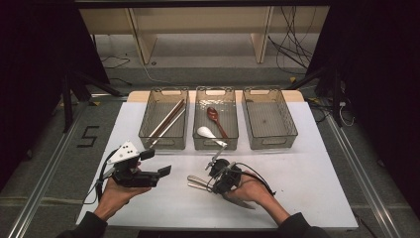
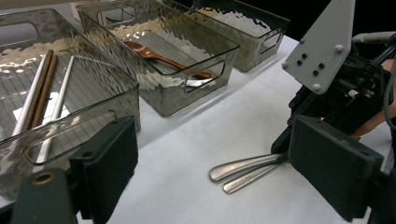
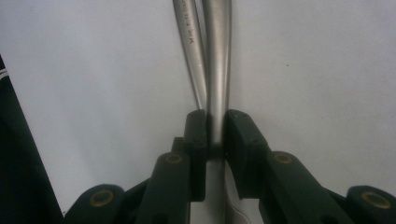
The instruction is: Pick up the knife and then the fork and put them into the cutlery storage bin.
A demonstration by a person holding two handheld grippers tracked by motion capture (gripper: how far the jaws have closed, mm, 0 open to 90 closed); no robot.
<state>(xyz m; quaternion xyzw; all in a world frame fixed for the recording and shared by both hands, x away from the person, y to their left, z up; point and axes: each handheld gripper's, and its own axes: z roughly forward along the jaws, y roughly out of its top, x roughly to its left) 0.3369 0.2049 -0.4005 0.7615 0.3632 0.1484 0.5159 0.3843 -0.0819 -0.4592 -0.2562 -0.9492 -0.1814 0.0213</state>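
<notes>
My right claw [image 3: 215,135] pinches one steel handle [image 3: 218,56]; the second handle [image 3: 189,51], touching beside it, may drag along when I lift.

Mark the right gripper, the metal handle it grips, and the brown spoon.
right gripper [image 3: 215,133], right gripper view, between its fingertips
metal handle [image 3: 218,56], right gripper view, mid-shaft above the pads
brown spoon [image 1: 213,114], high view, its bowl, in the middle bin

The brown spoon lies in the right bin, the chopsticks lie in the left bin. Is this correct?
Not quite. The brown spoon lies in the middle bin, as the high view shows; the right bin holds nothing. The chopsticks do lie in the left bin.
</notes>
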